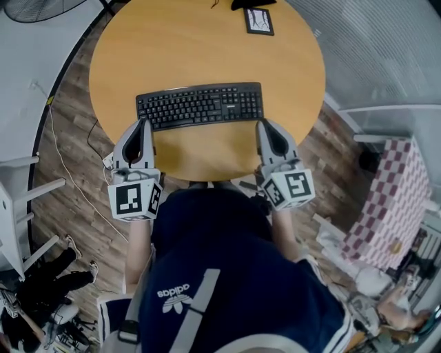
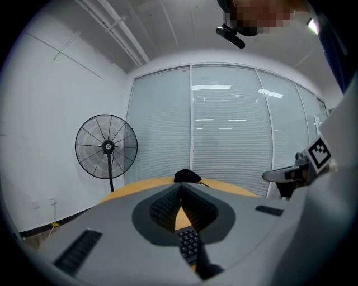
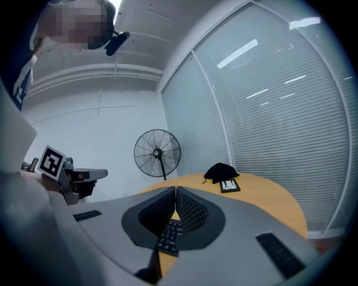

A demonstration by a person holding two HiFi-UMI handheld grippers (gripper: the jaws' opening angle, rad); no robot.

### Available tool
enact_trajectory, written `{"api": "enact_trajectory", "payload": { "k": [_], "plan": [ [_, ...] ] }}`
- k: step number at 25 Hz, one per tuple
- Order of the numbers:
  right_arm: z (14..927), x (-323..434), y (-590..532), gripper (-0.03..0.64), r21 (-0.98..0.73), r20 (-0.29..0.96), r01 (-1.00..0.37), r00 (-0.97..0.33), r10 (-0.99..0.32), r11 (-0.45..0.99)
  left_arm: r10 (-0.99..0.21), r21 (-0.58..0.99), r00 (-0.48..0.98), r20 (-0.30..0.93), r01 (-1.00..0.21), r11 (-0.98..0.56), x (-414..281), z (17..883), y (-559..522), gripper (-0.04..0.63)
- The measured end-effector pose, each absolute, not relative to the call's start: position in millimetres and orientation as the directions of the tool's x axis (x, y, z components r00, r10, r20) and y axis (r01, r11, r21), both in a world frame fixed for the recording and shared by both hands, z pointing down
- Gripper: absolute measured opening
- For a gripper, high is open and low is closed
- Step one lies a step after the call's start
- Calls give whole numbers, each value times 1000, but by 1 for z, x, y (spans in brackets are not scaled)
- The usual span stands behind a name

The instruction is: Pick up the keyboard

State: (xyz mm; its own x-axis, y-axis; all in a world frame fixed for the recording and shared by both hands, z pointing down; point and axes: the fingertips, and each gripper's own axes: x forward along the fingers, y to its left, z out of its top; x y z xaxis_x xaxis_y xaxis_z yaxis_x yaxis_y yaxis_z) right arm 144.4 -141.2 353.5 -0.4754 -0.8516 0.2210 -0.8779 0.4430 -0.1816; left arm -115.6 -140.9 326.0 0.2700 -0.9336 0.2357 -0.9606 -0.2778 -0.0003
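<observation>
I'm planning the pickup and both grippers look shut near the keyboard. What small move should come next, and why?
Probably open both grippers' fingers. The left gripper and right gripper sit shut by the near corners of the keyboard, which lies flat on the table, so neither can take an edge yet.

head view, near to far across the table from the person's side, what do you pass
keyboard → small black-framed picture → black cloth at the far edge
</observation>
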Motion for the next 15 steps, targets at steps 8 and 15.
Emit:
{"api": "enact_trajectory", "payload": {
  "k": [8,15],
  "plan": [
    [355,159,-157,8,-232,214,-874,-475,-854,428,-944,9,178,277,-983,-182,-144,343,-152,5],
    [372,153,-186,77,-274,258,-877,-463,-848,395,-909,80,152,389,-988,-131,-174,378,-172,51]
  ]
}}
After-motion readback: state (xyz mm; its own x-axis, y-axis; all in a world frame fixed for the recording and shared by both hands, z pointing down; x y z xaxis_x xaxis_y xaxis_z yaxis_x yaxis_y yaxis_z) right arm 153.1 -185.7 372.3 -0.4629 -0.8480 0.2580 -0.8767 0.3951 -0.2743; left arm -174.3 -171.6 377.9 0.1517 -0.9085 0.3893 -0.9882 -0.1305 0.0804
